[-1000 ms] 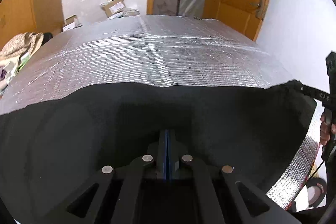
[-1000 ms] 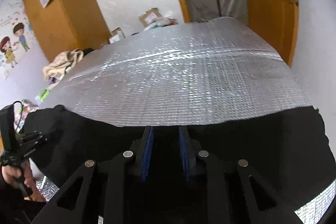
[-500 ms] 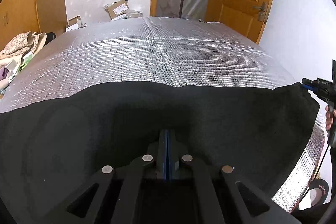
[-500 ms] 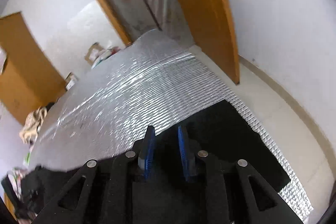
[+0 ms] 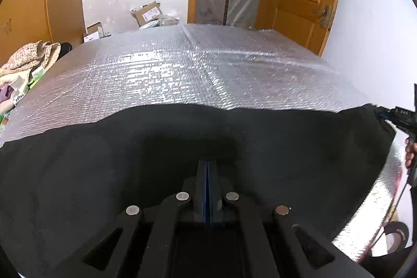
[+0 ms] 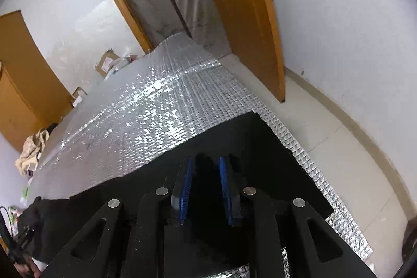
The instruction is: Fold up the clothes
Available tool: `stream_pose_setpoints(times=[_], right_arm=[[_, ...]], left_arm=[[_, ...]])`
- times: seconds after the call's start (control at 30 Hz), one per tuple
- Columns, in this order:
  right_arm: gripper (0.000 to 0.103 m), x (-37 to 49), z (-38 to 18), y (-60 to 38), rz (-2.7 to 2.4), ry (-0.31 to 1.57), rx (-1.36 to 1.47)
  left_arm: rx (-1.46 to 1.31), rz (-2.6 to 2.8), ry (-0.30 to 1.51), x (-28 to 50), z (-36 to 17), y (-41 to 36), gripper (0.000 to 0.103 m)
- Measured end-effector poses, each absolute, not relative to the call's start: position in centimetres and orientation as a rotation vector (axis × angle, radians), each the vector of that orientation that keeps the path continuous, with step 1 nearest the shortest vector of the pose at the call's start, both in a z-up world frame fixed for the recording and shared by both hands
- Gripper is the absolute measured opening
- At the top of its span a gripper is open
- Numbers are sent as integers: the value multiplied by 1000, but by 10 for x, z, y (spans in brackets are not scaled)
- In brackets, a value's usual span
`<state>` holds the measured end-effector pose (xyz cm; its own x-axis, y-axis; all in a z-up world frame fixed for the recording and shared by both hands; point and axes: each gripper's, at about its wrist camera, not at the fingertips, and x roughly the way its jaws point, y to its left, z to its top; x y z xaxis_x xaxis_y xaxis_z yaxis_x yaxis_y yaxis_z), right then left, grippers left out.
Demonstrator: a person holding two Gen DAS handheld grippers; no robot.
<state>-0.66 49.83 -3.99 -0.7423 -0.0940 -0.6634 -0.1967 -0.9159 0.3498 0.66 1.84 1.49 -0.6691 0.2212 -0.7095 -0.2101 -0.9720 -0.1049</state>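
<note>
Both grippers are angling down over the black cloth (image 5: 104, 173) on the foil mat (image 5: 195, 74).
Left gripper (image 5: 207, 171) is clenched, any pinch hidden; right gripper (image 6: 206, 168) is closing, cloth between its jaws.

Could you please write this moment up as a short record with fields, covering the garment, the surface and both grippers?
garment: black cloth, spread flat
surface: silver foil mat on the floor
left gripper: shut, over the cloth; grip on it not visible
right gripper: jaws closing at the cloth's right corner, pads not yet pressing
background: orange door, cardboard boxes
</note>
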Motion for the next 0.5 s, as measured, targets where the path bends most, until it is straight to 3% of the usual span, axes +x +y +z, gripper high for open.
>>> stream_pose_setpoints(times=[0.17, 0.3, 0.5], right_arm=[[22, -20, -50, 504, 2766, 546, -1182], [25, -31, -45, 508, 2728, 587, -1148], [27, -31, -29, 430, 3021, 514, -1164]], left_arm=[[-1111, 2752, -26, 7, 24, 5, 2], [-1192, 2807, -80, 2, 18, -17, 2], [-1241, 2857, -111, 0, 15, -31, 2]])
